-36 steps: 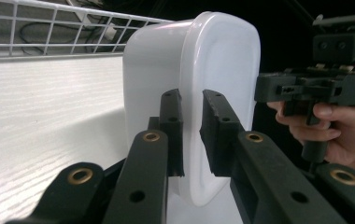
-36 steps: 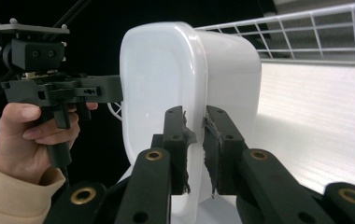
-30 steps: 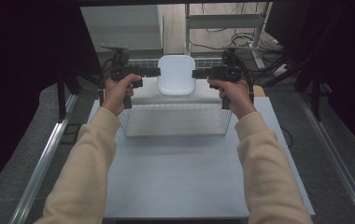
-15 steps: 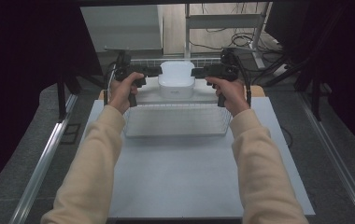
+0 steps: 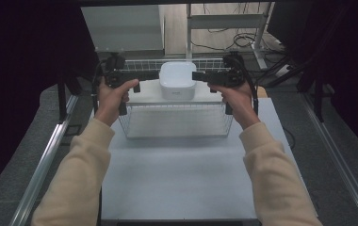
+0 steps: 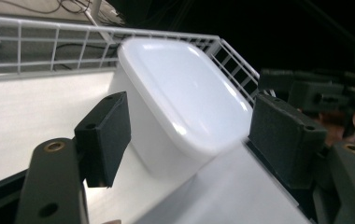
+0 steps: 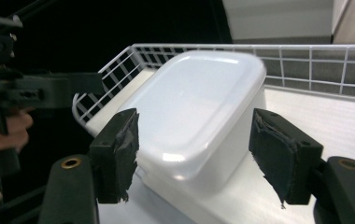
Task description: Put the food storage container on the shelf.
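Box (image 5: 177, 81) on rack (image 5: 177, 123): rigid, glossy, likely slippery; grip side walls at 3 and 9 o'clock. Left gripper (image 5: 148, 76) and right gripper (image 5: 202, 76) released, jaws apart.

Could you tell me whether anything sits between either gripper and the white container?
Nothing visible does. The container rests on the rack's shelf, with the open left gripper and right gripper flanking it, only clear space between.

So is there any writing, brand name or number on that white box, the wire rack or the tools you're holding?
No readable text:
White box: plain lid and sides, no label.
Wire rack: bare white wire and shelf.
Left gripper and right gripper: plain black, no markings visible.
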A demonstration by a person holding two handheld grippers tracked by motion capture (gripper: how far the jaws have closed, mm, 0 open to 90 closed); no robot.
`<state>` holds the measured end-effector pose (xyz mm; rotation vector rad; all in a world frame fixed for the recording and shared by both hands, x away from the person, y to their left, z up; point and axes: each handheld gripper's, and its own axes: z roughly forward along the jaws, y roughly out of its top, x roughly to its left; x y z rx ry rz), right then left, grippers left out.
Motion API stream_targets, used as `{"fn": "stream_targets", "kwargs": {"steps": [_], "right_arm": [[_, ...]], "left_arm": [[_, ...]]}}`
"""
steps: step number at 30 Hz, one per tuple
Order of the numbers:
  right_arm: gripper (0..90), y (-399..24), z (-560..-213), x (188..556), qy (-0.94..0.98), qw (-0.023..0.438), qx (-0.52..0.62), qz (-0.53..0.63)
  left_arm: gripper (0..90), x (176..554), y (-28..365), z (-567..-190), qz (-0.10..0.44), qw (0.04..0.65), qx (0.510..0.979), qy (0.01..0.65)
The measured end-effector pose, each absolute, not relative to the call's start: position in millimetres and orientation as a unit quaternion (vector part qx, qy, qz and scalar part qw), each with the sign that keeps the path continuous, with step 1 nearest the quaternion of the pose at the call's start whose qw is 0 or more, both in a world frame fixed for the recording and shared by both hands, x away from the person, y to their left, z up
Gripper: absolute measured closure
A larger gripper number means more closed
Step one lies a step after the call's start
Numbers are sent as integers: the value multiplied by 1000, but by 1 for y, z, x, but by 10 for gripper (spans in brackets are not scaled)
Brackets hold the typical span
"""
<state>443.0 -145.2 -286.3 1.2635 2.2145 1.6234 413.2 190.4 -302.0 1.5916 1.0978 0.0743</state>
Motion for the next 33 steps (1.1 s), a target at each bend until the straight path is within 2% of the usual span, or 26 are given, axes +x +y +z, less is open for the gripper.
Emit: {"fn": "stream_targets", "kwargs": {"steps": [1,9,10,11,18,19,26,29,33], "right_arm": [[325,-145,-286,443,731,59,417,536],[293,-173,-308,384,763,94,364,526],[293,-173,-308,384,763,94,364,526],[290,-178,-319,366,766,94,356,526],[287,-191,-360,319,769,101,345,529],[287,-191,-360,319,769,101,345,529],[298,-206,-419,284,780,109,352,506],[306,-211,-438,279,784,99,362,494],[308,-213,-453,280,794,94,372,472]], "left_arm": [[289,413,190,-302,32,567,677,467],[280,336,203,-329,76,559,698,441],[279,336,203,-329,76,559,698,441],[276,323,206,-338,81,553,703,439],[263,274,221,-391,81,539,717,434],[262,274,221,-391,81,539,717,434],[260,254,223,-437,75,510,730,449],[261,251,222,-451,64,498,736,454],[261,247,219,-463,77,478,744,460]]}}
